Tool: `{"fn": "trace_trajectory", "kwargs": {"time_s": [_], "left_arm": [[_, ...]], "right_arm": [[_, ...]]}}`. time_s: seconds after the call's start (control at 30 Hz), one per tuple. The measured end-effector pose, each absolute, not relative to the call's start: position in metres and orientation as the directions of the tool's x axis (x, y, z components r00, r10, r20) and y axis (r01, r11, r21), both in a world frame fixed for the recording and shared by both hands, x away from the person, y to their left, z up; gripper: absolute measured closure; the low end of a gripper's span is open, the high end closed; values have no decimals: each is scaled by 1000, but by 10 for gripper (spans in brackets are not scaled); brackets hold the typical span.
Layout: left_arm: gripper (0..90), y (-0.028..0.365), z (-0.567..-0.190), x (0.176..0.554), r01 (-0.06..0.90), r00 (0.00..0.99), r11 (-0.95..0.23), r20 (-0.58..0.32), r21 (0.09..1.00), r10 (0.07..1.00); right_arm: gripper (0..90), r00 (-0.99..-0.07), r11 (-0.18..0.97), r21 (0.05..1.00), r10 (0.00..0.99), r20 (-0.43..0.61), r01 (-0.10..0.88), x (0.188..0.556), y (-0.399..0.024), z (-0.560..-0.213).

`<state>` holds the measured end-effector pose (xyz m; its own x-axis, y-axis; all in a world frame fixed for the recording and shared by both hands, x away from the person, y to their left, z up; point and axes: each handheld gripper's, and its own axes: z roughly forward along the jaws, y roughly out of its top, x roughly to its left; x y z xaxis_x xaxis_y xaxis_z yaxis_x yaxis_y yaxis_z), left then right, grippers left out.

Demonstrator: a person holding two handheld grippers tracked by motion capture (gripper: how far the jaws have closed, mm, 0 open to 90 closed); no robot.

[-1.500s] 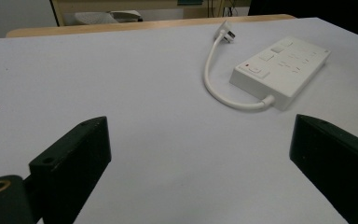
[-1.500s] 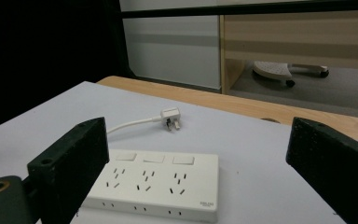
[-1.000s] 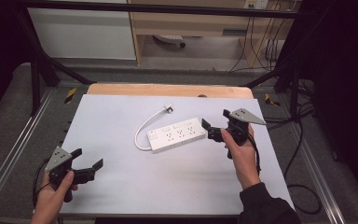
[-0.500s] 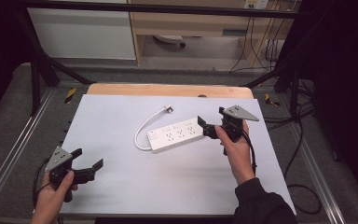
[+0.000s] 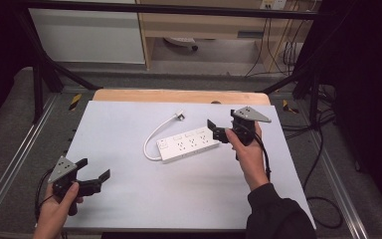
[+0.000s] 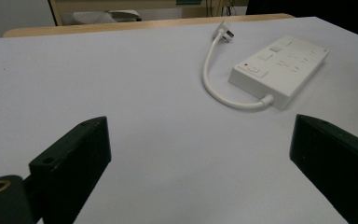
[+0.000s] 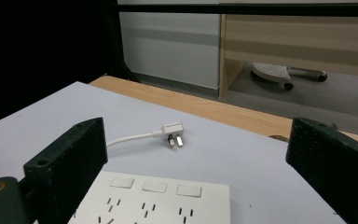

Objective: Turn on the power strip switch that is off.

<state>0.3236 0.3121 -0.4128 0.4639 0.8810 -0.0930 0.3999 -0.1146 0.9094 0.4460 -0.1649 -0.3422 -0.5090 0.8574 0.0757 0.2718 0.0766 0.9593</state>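
Note:
A white power strip [image 5: 188, 144] lies slantwise in the middle of the white table mat [image 5: 129, 209]. Its short white cable [image 5: 151, 139] curls from the strip's left end back to a plug [image 5: 180, 117]. My right gripper [image 5: 218, 130] is open at the strip's right end, its jaws on either side of that end just above it. In the right gripper view the strip [image 7: 158, 200] lies between the jaws, with the plug [image 7: 172, 130] beyond. My left gripper [image 5: 93, 169] is open and empty near the front left corner. The left gripper view has the strip [image 6: 282, 65] far off.
A wooden table edge [image 5: 179, 95] runs behind the mat. Metal frame rails [image 5: 10, 164] flank both sides. Black cables [image 5: 323, 149] hang off the right side. A chair base [image 5: 181, 44] sits on the floor behind.
My right gripper has moved left, closing in on the right end of the power strip. The left gripper and the strip have stayed where they were.

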Motion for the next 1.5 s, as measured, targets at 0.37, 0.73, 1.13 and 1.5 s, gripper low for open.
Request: {"fn": "trace_trajectory", "kwargs": {"time_s": [0.37,0.73,1.13,1.5], "left_arm": [[52,312,-413,324,401,461,-113,-93,909,883],[52,313,-413,324,401,454,-113,-90,909,887],[52,313,-413,324,398,458,-115,-88,910,885],[52,312,-413,324,396,459,-117,-86,911,884]], "right_arm": [[57,-496,80,954,865,77,287,458,-162,-340],[69,-487,78,950,869,84,303,474,-157,-349],[245,-478,69,944,873,100,323,493,-148,-365],[761,-488,85,946,869,83,312,503,-138,-379]]}}
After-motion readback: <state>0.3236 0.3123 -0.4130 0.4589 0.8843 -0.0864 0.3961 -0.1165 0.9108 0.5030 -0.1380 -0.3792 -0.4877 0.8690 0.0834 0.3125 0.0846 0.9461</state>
